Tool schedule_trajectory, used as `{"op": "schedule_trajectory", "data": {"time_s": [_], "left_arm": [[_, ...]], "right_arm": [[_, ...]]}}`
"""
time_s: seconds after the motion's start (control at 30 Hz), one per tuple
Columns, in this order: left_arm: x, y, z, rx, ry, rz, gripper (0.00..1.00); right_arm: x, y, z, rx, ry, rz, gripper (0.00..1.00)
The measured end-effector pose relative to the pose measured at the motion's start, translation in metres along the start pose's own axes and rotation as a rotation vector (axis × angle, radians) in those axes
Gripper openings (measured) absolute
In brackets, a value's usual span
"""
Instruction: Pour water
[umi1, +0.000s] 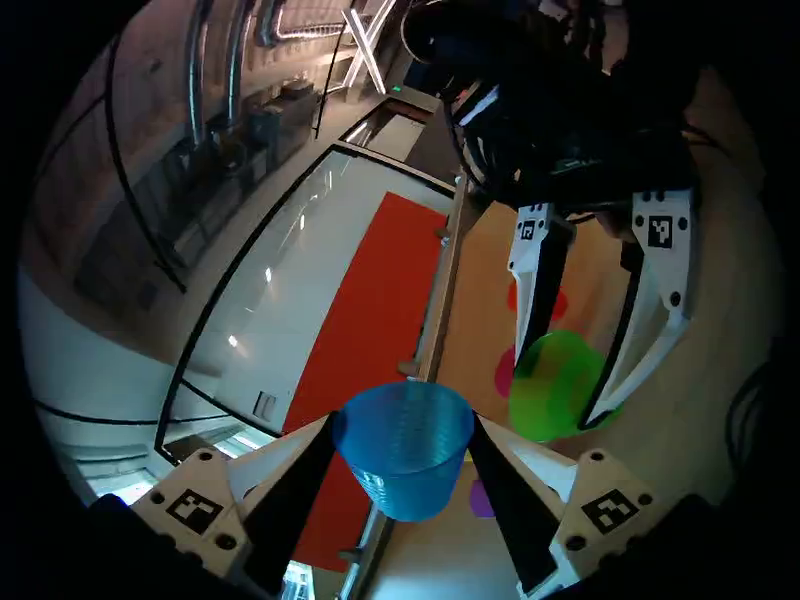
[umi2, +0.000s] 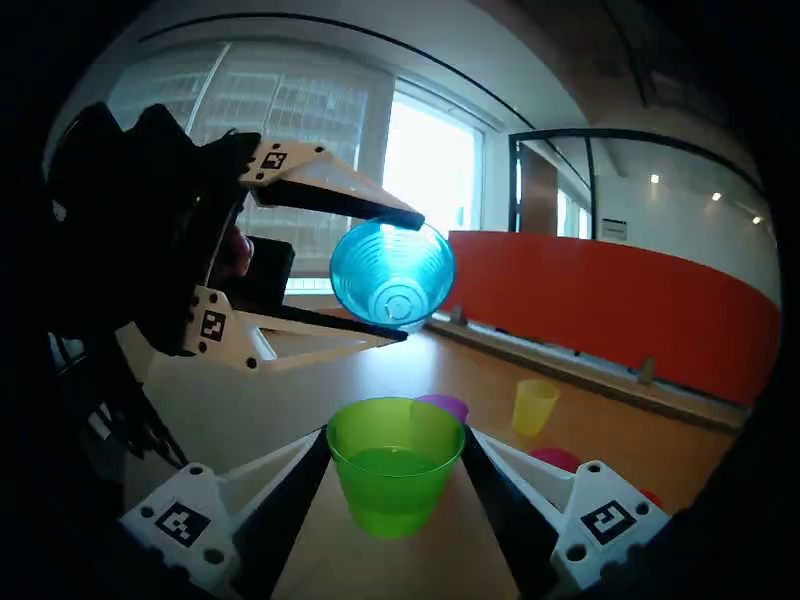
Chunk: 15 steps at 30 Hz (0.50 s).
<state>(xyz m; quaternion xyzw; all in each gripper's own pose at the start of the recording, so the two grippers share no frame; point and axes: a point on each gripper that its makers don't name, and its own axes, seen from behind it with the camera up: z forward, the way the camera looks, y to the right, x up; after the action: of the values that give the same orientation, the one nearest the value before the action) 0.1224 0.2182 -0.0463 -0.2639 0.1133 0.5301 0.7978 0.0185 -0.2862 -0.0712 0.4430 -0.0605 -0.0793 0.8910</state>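
Note:
My left gripper (umi1: 402, 420) is shut on a translucent blue cup (umi1: 405, 455). In the right gripper view the left gripper (umi2: 408, 277) holds that blue cup (umi2: 392, 272) tipped on its side, mouth towards the camera, its bottom bare. It hangs above and behind a green cup (umi2: 395, 478). My right gripper (umi2: 396, 435) is shut on the green cup, which stands upright with liquid in its lower half. In the left gripper view the right gripper (umi1: 560, 400) holds the green cup (umi1: 555, 385) just beyond the blue one, above the wooden table (umi1: 700, 400).
On the table (umi2: 300, 390) behind the green cup stand a purple cup (umi2: 445, 404), a yellow cup (umi2: 534, 405) and a pink cup (umi2: 556, 459). A long orange-red panel (umi2: 620, 300) runs past the table's far edge. A person's dark sleeve (umi2: 130, 230) is behind the left gripper.

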Motion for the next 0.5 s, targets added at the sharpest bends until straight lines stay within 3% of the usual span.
{"op": "schedule_trajectory", "data": {"time_s": [0.17, 0.5], "left_arm": [[-0.007, -0.002, 0.001, -0.002, -0.006, -0.09, 0.89], [-0.023, 0.0, -0.002, -0.015, -0.015, -0.327, 0.89]], "right_arm": [[0.003, 0.0, 0.0, 0.0, 0.007, 0.0, 0.94], [0.006, 0.001, 0.0, -0.004, 0.014, 0.001, 0.94]]}}
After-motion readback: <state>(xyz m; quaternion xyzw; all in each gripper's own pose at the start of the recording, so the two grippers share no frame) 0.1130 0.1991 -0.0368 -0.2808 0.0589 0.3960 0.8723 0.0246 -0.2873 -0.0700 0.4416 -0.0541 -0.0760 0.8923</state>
